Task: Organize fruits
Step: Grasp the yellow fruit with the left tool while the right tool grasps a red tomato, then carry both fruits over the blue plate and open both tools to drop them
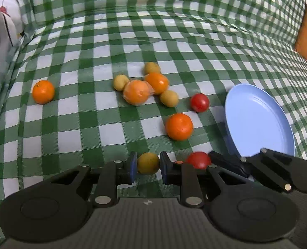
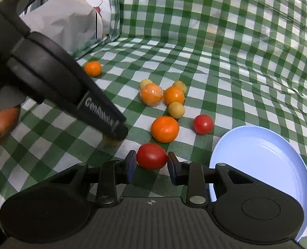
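left claw: clamped on a small yellow fruit, both pads look pressed against its sides, fruit sits right at the checked cloth

right claw: pads sit either side of a red tomato; left pad looks like it's touching, right one shows a sliver of gap, so I'd call it apart, not gripping yet

where the fruit is: all of it lies loose on the worktop; none is on the blue plate, which sits just beside the right claw

risk 1: the tomato is round and slick, so if one pad lands first it'll probably squirt out and roll, maybe toward the plate rim

risk 2: squeeze too hard and a soft tomato bruises or splits

risk 3: the two claws are really near each other, and lifting both at once could knock them together and drop the yellow one

risk 4: the cloth is wrinkly plastic, so nudged fruit may wander

in the way: an orange and a second tomato sit just past the right claw, easy to bump

further back: a cluster of oranges and yellow fruits, one orange in plastic wrap, plus a lone orange well apart
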Motion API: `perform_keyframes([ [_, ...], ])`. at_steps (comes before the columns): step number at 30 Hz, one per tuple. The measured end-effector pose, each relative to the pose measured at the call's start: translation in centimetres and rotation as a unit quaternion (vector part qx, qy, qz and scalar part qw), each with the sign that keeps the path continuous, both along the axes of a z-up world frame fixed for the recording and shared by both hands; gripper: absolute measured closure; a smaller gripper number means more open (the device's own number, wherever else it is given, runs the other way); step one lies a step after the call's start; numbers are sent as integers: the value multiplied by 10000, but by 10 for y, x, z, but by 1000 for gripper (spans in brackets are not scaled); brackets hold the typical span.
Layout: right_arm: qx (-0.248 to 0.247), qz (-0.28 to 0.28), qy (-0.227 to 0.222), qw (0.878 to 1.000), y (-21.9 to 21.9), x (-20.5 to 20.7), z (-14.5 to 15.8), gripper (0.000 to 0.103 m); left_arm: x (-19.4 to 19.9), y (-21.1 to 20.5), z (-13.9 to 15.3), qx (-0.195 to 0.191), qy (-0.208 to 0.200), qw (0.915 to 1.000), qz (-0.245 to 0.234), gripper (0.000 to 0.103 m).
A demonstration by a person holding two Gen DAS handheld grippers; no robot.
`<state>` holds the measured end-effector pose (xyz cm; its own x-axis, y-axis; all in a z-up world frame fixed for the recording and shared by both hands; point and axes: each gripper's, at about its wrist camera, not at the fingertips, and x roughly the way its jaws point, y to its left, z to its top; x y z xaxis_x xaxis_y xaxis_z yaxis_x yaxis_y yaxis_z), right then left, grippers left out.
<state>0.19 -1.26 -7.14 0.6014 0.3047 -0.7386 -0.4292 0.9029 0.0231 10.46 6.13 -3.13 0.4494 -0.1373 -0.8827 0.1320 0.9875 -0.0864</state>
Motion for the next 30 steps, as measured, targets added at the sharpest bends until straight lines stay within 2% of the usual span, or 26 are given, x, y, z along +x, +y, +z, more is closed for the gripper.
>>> perform_keyframes([
  [4,-96,-31,152,9998,0,1,-7,69,2,-7,-9,242,216,9994,-112,76],
  [12,-21,-55,7,10000,-3,-3,-1,69,2,-11,-9,338,50,9993,-164,77],
  [20,255,-347,-517,9977,-32,-17,38,69,-12,1,14,224,-378,9990,23,77],
  [26,458,-854,-970,9906,-85,-8,86,69,-26,-3,34,137,-773,9969,33,77],
  [30,346,-1225,-1129,9854,-124,3,96,70,-34,-11,45,99,-1090,9940,-26,77],
])
